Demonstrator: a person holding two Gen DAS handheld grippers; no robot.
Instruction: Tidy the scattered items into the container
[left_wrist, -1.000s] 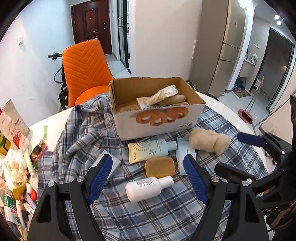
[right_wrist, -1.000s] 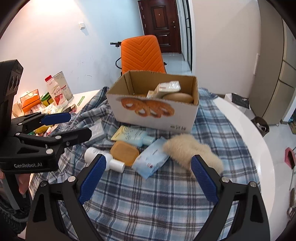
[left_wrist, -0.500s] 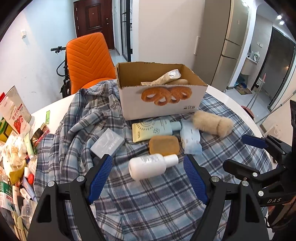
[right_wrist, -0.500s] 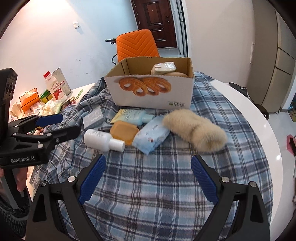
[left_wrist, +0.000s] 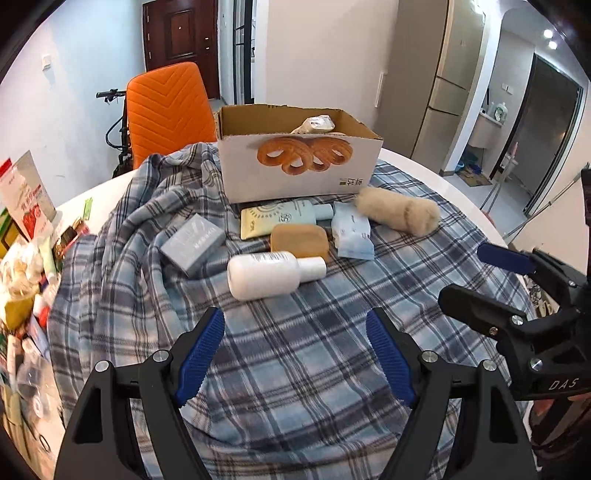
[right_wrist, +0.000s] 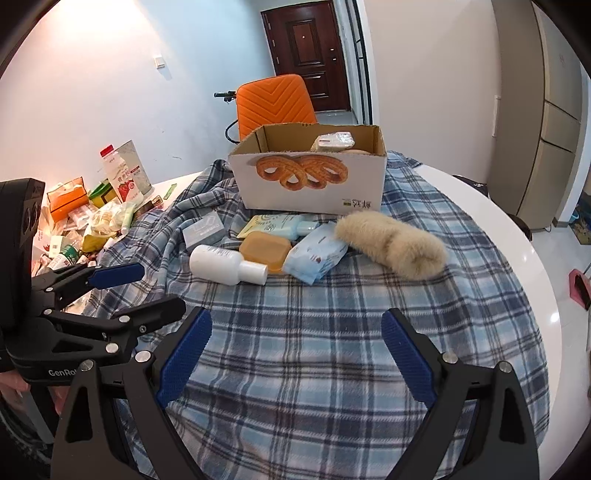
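A cardboard box (left_wrist: 295, 173) (right_wrist: 310, 184) printed with pretzels stands at the far side of a plaid cloth and holds a few packets. In front of it lie a white bottle (left_wrist: 269, 275) (right_wrist: 221, 264), a brown soap bar (left_wrist: 299, 240) (right_wrist: 264, 249), a yellow-blue tube (left_wrist: 280, 219) (right_wrist: 277, 225), a blue wipes pack (left_wrist: 351, 234) (right_wrist: 317, 254), a grey box (left_wrist: 192, 240) (right_wrist: 203, 230) and a beige furry roll (left_wrist: 399, 214) (right_wrist: 391, 243). My left gripper (left_wrist: 295, 354) (right_wrist: 122, 291) is open and empty, short of the bottle. My right gripper (right_wrist: 295, 358) (left_wrist: 480, 280) is open and empty, short of the items.
A heap of snack packets and bottles (right_wrist: 92, 214) (left_wrist: 22, 258) covers the table's left side. An orange chair (left_wrist: 170, 110) (right_wrist: 273, 103) stands behind the box. The white round table's edge (right_wrist: 535, 258) curves along the right.
Both grippers have drawn back toward me and lower, so the items now lie farther ahead of the fingers. Both stay open and empty. The items have not moved.
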